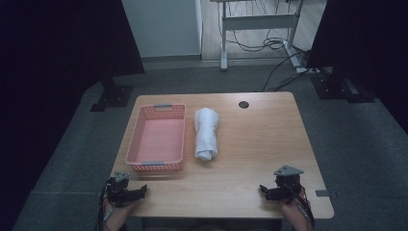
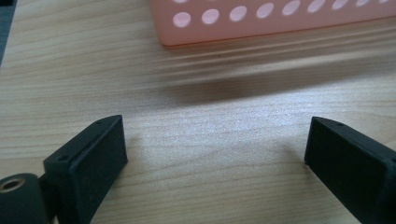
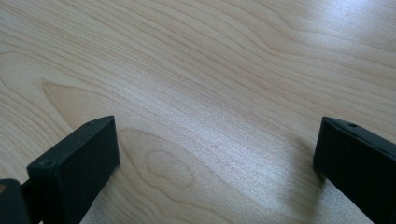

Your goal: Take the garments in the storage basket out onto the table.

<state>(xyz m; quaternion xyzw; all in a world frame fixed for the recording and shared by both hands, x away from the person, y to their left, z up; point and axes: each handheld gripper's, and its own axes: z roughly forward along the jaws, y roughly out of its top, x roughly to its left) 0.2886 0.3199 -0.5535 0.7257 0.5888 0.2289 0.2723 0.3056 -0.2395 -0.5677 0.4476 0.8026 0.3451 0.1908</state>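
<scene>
A pink perforated basket (image 1: 135,139) stands on the left half of the wooden table (image 1: 260,144), with nothing inside. Beside it on the right lies a rolled white towel (image 1: 206,133), lengthwise front to back. My left gripper (image 1: 129,190) rests at the table's front left corner, just in front of the basket; its jaws stand wide open over bare wood, and the basket's near wall (image 2: 280,18) shows ahead of them. My right gripper (image 1: 275,190) rests near the front right edge, also wide open with only wood between its jaws.
A dark round cable hole (image 1: 244,104) sits near the table's far edge. A small grey tag (image 1: 322,193) lies at the front right corner. Black curtains (image 1: 57,43) hang left and right, and a desk frame with cables (image 1: 260,29) stands on the floor behind.
</scene>
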